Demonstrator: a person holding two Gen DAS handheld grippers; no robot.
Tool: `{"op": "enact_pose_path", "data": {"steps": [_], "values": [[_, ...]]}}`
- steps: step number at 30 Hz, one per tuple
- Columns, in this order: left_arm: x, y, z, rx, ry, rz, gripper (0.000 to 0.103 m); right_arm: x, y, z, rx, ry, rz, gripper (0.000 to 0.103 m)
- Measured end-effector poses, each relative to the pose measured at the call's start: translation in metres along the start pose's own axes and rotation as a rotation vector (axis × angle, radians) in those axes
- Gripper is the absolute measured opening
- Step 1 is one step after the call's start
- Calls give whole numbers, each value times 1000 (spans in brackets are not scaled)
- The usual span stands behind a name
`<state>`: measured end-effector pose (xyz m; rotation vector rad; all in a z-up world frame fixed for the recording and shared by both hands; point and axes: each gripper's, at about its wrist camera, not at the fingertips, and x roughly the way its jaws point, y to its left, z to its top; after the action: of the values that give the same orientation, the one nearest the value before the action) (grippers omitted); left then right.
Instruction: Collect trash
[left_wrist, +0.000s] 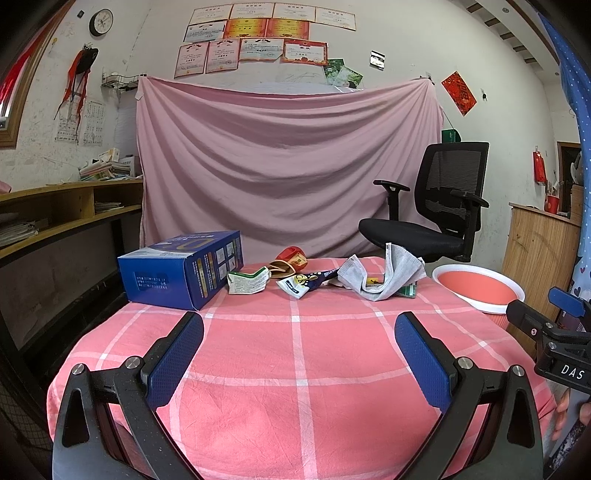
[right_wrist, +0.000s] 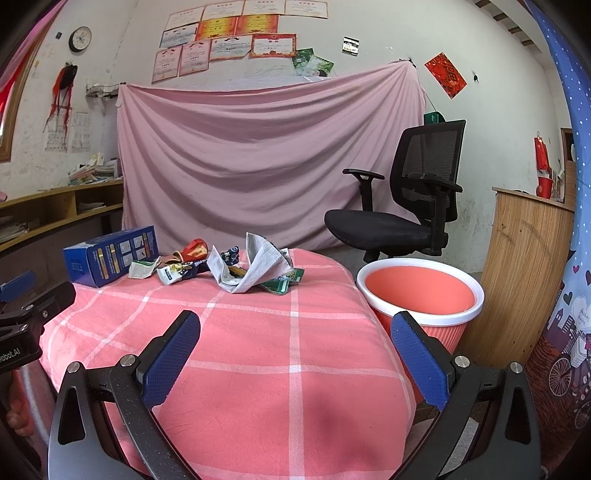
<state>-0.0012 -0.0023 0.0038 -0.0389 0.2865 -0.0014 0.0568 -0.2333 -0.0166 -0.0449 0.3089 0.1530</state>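
Pink-checked cloth-covered worktop (right_wrist: 295, 369) carries trash along far edge. Coral plastic bin with white rim (right_wrist: 421, 291) stands off right side. Crumpled grey face mask (right_wrist: 255, 267) lies ahead, long axis crosswise, nearer right hand-held gripper (right_wrist: 295, 354). Left hand-held gripper (left_wrist: 299, 354) further. Both spread apart, empty.

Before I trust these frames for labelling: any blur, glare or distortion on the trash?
Left wrist view: trash pile sharp, evenly lit, no glare; fisheye bends the tablecloth lines and darkens corners. Right wrist view: same clarity, bin crisp, soft shadow between the open hand-held gripper fingers.
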Motion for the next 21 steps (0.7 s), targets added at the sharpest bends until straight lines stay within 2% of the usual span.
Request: {"op": "enact_pose_path", "data": {"steps": [21], "values": [[2,-1,-1,4,2,-4,102,-1,-1,1,3,1,0,103]]}}
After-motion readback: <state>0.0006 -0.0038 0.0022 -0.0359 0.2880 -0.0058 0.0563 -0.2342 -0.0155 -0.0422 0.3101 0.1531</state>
